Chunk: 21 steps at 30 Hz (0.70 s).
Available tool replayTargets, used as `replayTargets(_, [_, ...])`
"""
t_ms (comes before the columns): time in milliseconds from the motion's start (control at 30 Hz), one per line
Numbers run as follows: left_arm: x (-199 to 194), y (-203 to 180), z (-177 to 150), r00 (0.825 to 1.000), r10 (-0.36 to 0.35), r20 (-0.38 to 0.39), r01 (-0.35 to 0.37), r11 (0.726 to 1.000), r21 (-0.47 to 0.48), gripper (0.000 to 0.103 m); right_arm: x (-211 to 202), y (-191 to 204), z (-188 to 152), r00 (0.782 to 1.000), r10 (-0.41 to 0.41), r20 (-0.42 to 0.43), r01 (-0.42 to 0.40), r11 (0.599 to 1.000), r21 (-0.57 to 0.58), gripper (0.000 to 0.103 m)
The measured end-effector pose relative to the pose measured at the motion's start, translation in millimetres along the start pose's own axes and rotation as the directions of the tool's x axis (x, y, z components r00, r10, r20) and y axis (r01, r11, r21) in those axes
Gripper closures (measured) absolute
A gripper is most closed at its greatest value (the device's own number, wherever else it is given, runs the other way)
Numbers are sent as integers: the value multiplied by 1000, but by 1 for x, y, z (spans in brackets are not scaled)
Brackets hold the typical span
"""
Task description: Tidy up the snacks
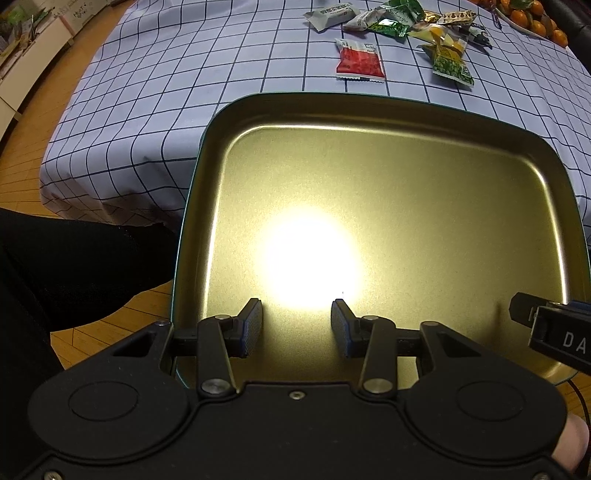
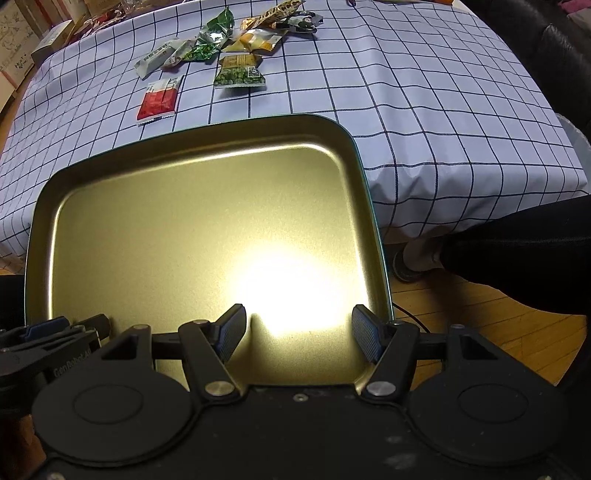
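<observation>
A shallow gold metal tray (image 1: pixel 388 110) with a dark green outer rim fills the near part of both views (image 2: pixel 184 136); it is empty and juts off the table's front edge. My left gripper (image 1: pixel 297 328) is open over the tray's near side, holding nothing. My right gripper (image 2: pixel 299 338) is open over the tray's near right side, also empty. A pile of snack packets (image 1: pixel 406 22) lies farther back on the checked tablecloth (image 1: pixel 166 92), with a red packet (image 1: pixel 360 61) nearest the tray. The red packet (image 2: pixel 159 99) and a green packet (image 2: pixel 238 75) show in the right wrist view.
A dish of oranges (image 1: pixel 532 18) stands at the far right. The table's cloth edge (image 2: pixel 480 199) hangs over a wooden floor (image 2: pixel 480 325). A person's dark-clothed legs (image 1: pixel 74 266) flank the tray. The other gripper shows at each view's edge (image 1: pixel 554 328).
</observation>
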State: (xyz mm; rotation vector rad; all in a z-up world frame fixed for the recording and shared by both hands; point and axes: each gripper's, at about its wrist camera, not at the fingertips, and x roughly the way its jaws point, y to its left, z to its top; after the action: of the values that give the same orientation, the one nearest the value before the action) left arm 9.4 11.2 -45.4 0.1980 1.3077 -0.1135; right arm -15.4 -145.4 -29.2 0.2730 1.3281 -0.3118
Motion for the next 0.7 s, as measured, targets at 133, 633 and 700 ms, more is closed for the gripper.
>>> replayTargets(133, [1, 1, 0, 1000, -5, -5, 5, 1000, -16, 53, 3, 1, 1, 1000, 7, -14, -6, 1000, 6, 38])
replayTargets(633, [-27, 1, 42, 998, -38, 40, 37, 998, 43, 53, -2, -3, 25, 998, 48, -51, -46, 998, 37, 38])
replayTargets(700, [-30, 0, 59, 997, -47, 57, 44, 997, 56, 53, -6, -5, 42, 997, 65, -51, -63, 997, 48, 38])
